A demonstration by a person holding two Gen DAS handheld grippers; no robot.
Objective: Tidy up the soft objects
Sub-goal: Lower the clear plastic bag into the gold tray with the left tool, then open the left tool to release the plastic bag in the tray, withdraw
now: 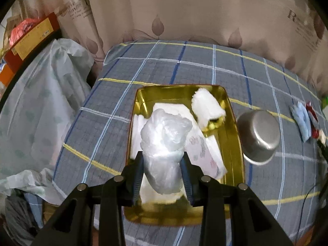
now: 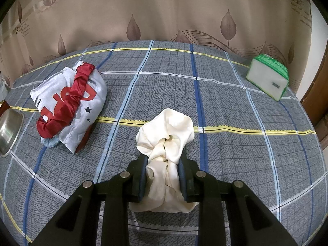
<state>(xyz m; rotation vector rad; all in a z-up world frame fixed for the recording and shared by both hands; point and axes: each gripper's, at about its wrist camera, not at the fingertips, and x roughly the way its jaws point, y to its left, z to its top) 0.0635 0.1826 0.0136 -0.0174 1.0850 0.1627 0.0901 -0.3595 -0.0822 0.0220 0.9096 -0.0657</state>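
Note:
In the left wrist view my left gripper [image 1: 163,160] is shut on a crumpled white plastic bag [image 1: 164,139], held over a gold metal tray [image 1: 233,123]. The tray holds a fluffy white cloth [image 1: 207,106] at its far right and flat white tissue packs [image 1: 205,153] under the bag. In the right wrist view my right gripper [image 2: 164,162] is shut on a cream satin cloth [image 2: 168,135] just above the plaid bedspread. To its left lies a folded white garment with red print [image 2: 82,104] with a red satin scrunchie [image 2: 69,100] on it.
A steel bowl [image 1: 259,136] lies upside down right of the tray; it also shows at the left edge [image 2: 8,131]. A green-and-white box [image 2: 267,79] stands far right. Blue cloth [image 1: 301,121] lies far right. Plastic bags [image 1: 41,102] are piled off the bed's left.

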